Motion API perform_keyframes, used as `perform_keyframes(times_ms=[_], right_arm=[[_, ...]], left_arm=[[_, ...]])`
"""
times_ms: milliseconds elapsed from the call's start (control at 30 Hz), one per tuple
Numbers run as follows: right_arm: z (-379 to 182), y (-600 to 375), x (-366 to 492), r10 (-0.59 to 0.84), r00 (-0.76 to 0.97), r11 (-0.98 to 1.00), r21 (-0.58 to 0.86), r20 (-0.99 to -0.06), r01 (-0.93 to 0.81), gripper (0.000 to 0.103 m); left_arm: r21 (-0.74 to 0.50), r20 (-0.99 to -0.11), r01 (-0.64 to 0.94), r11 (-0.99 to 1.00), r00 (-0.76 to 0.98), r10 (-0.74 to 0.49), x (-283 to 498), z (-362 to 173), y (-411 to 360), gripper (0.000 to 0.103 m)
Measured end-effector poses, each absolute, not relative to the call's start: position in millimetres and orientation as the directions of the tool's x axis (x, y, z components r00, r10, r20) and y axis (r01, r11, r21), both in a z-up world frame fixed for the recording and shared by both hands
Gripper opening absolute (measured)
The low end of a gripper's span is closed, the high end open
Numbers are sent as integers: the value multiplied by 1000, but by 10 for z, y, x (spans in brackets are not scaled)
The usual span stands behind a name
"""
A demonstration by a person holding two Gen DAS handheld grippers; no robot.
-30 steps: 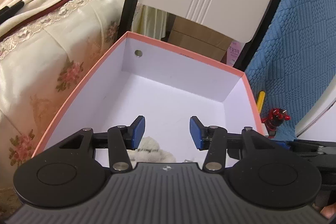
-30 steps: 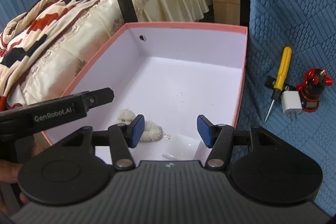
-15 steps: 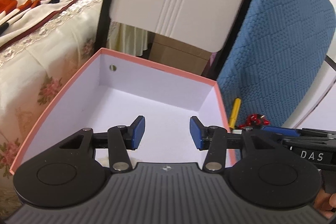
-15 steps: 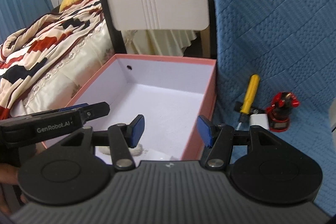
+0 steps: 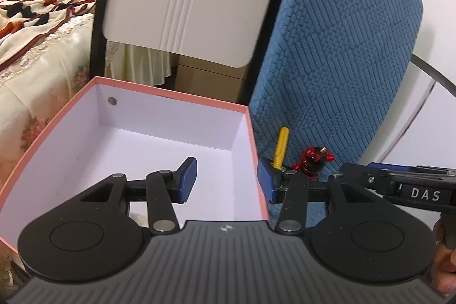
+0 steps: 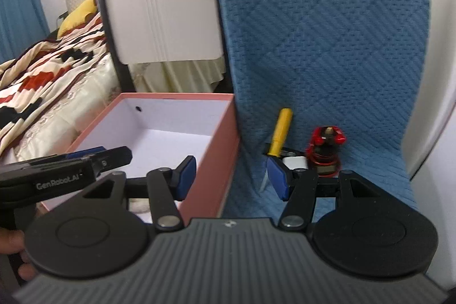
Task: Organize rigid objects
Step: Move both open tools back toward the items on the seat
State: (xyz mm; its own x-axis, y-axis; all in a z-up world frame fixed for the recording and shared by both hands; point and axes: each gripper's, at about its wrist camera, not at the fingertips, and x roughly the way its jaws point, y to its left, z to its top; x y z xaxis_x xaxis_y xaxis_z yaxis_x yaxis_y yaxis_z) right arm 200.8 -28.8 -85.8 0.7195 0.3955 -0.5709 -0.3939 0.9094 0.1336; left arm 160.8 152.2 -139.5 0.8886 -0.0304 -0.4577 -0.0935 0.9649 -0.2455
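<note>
I held my left gripper [image 5: 226, 180] and right gripper [image 6: 231, 177] tilted downward, jaws apart and empty; both had swung from over the box [image 5: 159, 116] toward the screwdriver [image 6: 280, 130].

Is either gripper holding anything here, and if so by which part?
Nothing is held. The left gripper and the right gripper both have their jaws apart with nothing between the pads.

I read "DAS" in white on the black body of the right gripper [image 5: 421, 194], seen at the edge of my left wrist cam; rest of the word cut off. On my right wrist cam, left gripper [image 6: 61, 177] body says "GenRobot.AI", white on black. No other legible txt.
</note>
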Motion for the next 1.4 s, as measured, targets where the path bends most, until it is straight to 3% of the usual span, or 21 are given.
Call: perform_keyframes(times_ms=[633,1400], right_arm=[[-1060,-1084,1833,324,757,938,88,-567,-335,58],[-1361,-1730,1849,368,763,919,87,-531,-383,58]], left_arm=[[-276,-443,-12,961,889,-116,1755,-1470,827,53],[-186,-462,17,982,881,-103,1891,-1599,13,53]])
